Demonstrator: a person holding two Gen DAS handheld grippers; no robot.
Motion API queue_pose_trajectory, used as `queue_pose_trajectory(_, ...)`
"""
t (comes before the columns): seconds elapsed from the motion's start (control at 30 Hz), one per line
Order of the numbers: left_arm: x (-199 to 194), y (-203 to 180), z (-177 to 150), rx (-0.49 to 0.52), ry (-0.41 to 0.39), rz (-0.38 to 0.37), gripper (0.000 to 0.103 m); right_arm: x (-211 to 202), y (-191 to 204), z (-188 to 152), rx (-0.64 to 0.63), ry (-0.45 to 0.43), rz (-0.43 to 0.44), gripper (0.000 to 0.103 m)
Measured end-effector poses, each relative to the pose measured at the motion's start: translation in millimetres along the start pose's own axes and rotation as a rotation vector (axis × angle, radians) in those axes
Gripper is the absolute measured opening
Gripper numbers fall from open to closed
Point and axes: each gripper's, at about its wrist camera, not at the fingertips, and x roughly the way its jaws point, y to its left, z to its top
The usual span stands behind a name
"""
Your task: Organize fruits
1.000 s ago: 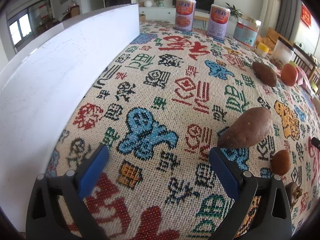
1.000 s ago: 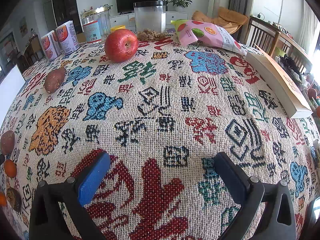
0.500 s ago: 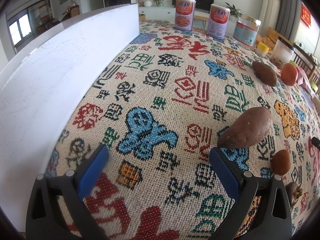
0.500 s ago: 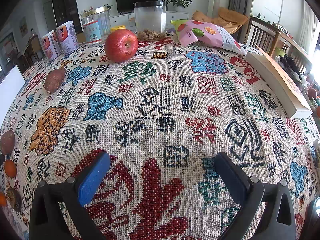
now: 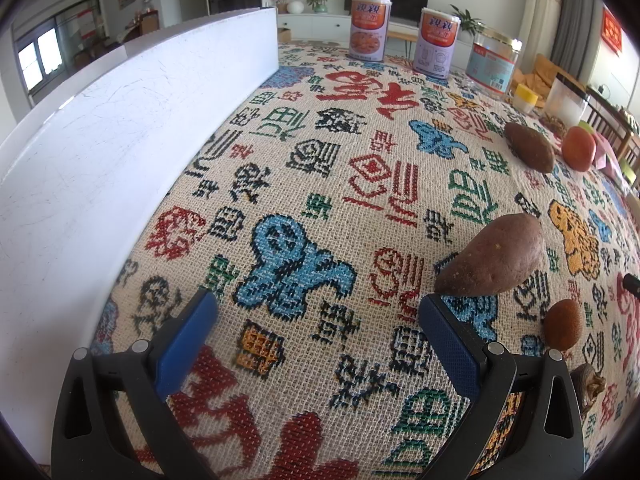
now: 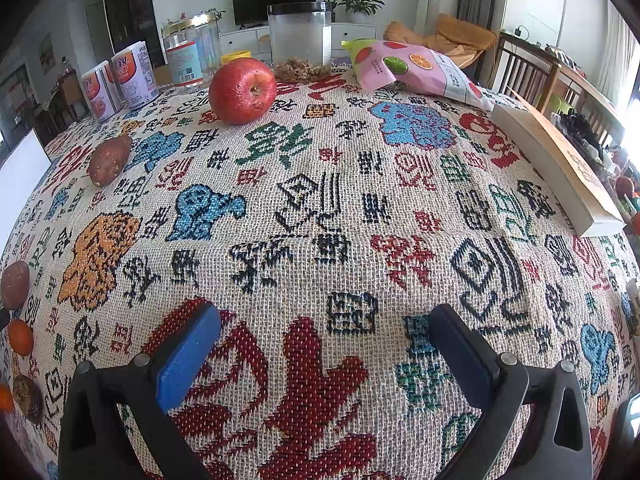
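Observation:
My left gripper (image 5: pixel 318 308) is open and empty, low over the patterned tablecloth. A sweet potato (image 5: pixel 490 256) lies just ahead of its right finger. A small orange fruit (image 5: pixel 562 324) lies right of it; a second sweet potato (image 5: pixel 529 146) and a red apple (image 5: pixel 578 148) lie farther back. My right gripper (image 6: pixel 324 320) is open and empty over bare cloth. The red apple (image 6: pixel 242 91) stands far ahead to the left, with a sweet potato (image 6: pixel 109 159) left of it. Small fruits (image 6: pixel 19 336) lie at the left edge.
A white tray wall (image 5: pixel 120 128) runs along the left. Two cans (image 5: pixel 367 28), a jar (image 5: pixel 494 64) and a clear container (image 6: pixel 300 40) stand at the back. A snack bag (image 6: pixel 416 70) and a book (image 6: pixel 560 168) lie to the right.

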Motion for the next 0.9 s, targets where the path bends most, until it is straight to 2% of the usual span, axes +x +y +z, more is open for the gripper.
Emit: queue_pose_trajectory(0.9,-0.1,-0.2,-0.1,0.0,0.0,0.0,0.101,-0.7,0.0,-0.6,0.0,-0.001,0.001,0.103)
